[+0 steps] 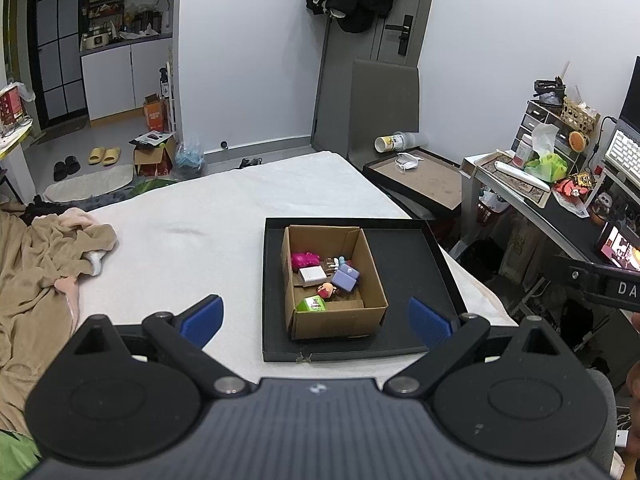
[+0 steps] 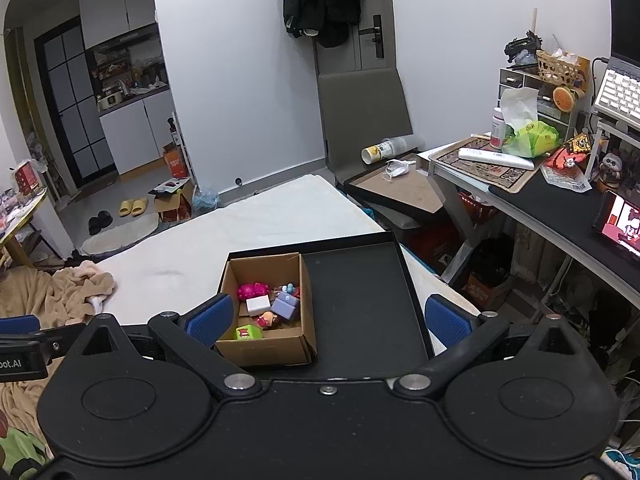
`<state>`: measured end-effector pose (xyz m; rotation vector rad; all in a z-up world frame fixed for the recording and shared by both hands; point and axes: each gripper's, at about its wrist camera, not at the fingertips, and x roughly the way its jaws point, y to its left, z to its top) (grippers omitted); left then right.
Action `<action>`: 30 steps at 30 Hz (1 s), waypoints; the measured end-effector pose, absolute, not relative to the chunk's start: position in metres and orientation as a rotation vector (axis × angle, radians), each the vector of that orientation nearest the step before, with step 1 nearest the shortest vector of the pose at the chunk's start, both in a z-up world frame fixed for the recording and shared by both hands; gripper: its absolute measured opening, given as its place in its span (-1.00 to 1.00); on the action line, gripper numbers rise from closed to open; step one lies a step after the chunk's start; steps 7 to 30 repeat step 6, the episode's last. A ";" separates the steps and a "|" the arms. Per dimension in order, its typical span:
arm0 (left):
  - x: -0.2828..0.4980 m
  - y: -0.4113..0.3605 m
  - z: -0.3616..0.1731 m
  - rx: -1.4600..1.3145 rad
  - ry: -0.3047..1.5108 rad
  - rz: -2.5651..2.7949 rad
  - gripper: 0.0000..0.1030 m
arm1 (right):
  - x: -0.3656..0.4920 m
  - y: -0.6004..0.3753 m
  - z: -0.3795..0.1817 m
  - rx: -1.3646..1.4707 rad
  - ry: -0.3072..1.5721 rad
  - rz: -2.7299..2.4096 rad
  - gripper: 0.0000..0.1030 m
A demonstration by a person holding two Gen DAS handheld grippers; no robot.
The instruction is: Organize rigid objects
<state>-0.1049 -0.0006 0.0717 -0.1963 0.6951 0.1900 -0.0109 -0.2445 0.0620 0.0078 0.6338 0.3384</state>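
Left gripper [image 1: 316, 320] spread wide, blue ribbed pads [image 1: 204, 318] holding nothing. Right gripper [image 2: 328, 318] likewise spread and empty; its left pad hides the cardboard box's [image 2: 266, 346] near-left corner. Box sits in the left half of a shallow black tray [image 1: 412, 256] on the white bedsheet [image 1: 192, 216]. Inside, small rigid toys: green cube [image 1: 313, 304], red-haired figurine [image 1: 326, 290], lavender block [image 1: 345, 279], white block [image 1: 312, 275], magenta lump [image 1: 305, 259]. Items at the box's back are too small to identify. Crumpled beige blanket [image 1: 44, 256] is cut off at the left edge.
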 end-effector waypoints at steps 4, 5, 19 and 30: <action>-0.105 -0.001 0.072 -0.191 0.690 0.188 0.91 | -0.011 -0.242 0.061 0.006 0.637 0.347 1.00; -0.105 -0.001 0.072 -0.189 0.690 0.187 0.91 | -0.011 -0.241 0.060 0.006 0.639 0.351 1.00; -0.104 -0.001 0.071 -0.189 0.693 0.186 0.91 | -0.009 -0.242 0.059 0.006 0.642 0.357 1.00; -0.104 -0.001 0.071 -0.189 0.693 0.186 0.91 | -0.009 -0.242 0.059 0.006 0.642 0.357 1.00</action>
